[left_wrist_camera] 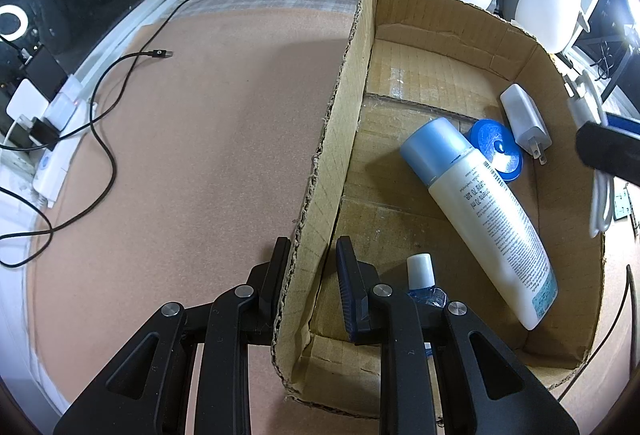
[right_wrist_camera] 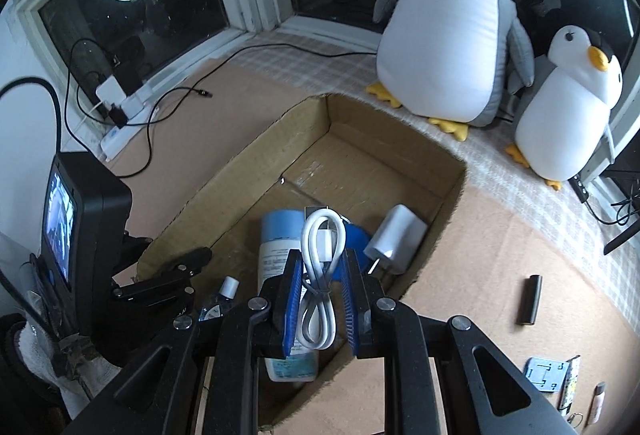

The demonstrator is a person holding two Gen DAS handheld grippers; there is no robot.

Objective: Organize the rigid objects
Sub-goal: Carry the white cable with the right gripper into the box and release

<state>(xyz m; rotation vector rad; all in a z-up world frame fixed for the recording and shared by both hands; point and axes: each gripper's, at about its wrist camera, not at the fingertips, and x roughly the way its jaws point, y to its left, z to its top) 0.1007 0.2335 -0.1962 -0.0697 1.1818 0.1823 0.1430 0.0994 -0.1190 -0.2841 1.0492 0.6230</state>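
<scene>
A cardboard box (left_wrist_camera: 344, 83) stands open on the brown mat. In it lie a lotion bottle with a blue cap (left_wrist_camera: 480, 211), a blue lid (left_wrist_camera: 496, 147), a white charger plug (left_wrist_camera: 524, 123) and a small white-capped bottle (left_wrist_camera: 420, 271). My left gripper (left_wrist_camera: 314, 241) is shut on the box's left wall, one finger outside and one inside. My right gripper (right_wrist_camera: 322, 255) is shut on a coiled white cable (right_wrist_camera: 320, 235) and hangs over the near end of the box (right_wrist_camera: 400, 131), above the lotion bottle (right_wrist_camera: 280, 235). From the left wrist view the right gripper shows only partly, at the right edge.
Two penguin plush toys (right_wrist_camera: 448, 35) (right_wrist_camera: 568, 107) sit behind the box by the window. A power strip with chargers (right_wrist_camera: 124, 115) and a loose black cable (left_wrist_camera: 156, 53) lie to the left. A black stick (right_wrist_camera: 530, 299) and small items (right_wrist_camera: 546, 373) lie on the mat to the right.
</scene>
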